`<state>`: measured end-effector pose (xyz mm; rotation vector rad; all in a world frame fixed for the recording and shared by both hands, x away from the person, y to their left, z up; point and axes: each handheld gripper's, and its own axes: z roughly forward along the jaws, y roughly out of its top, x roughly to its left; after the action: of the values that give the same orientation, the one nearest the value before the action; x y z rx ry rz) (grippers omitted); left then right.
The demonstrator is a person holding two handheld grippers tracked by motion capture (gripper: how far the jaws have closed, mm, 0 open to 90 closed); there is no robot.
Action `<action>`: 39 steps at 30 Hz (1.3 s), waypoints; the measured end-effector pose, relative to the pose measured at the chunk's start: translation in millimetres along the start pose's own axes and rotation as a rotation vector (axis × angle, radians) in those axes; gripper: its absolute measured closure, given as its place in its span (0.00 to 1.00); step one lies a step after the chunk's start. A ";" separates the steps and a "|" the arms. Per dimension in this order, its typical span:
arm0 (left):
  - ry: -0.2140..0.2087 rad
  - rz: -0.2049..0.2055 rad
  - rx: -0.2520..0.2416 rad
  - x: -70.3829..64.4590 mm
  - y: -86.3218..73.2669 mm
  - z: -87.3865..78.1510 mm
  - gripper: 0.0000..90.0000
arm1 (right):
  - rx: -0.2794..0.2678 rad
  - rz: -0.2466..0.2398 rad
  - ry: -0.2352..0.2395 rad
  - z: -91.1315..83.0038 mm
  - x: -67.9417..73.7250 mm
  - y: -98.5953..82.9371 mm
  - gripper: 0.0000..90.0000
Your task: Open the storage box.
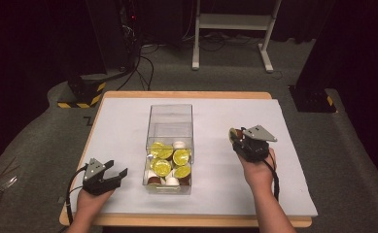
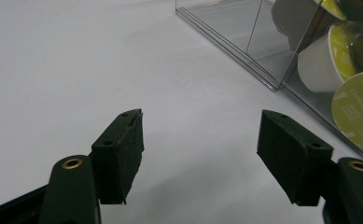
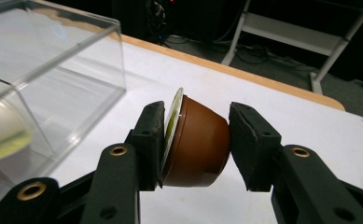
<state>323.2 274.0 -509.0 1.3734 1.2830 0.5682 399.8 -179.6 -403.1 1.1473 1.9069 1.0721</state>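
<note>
1. The right gripper (image 3: 195,140) is clamped on a brown plastic coffee capsule with a green foil lid (image 3: 195,144), held on its side above the white table mat (image 1: 215,121), at three o'clock from the clear rectangular plastic box (image 1: 170,145).
2. The left gripper (image 2: 200,149), jaws spread and holding nothing, sits at nine o'clock from the box's near end.
3. The box holds more green-lidded capsules (image 1: 162,167).

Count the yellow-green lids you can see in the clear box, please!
5 inside the clear box: far left, beside it, right, middle, near right. More may hide underneath.
</note>
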 end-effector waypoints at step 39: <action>-0.004 -0.003 -0.006 -0.5 -0.1 -0.3 0.35 | 0.197 0.022 -0.085 41.8 -21.6 -63.1 0.63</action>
<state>322.8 273.6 -508.9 1.3675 1.2787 0.5665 420.2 -203.9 -475.1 1.3039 1.9700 0.8464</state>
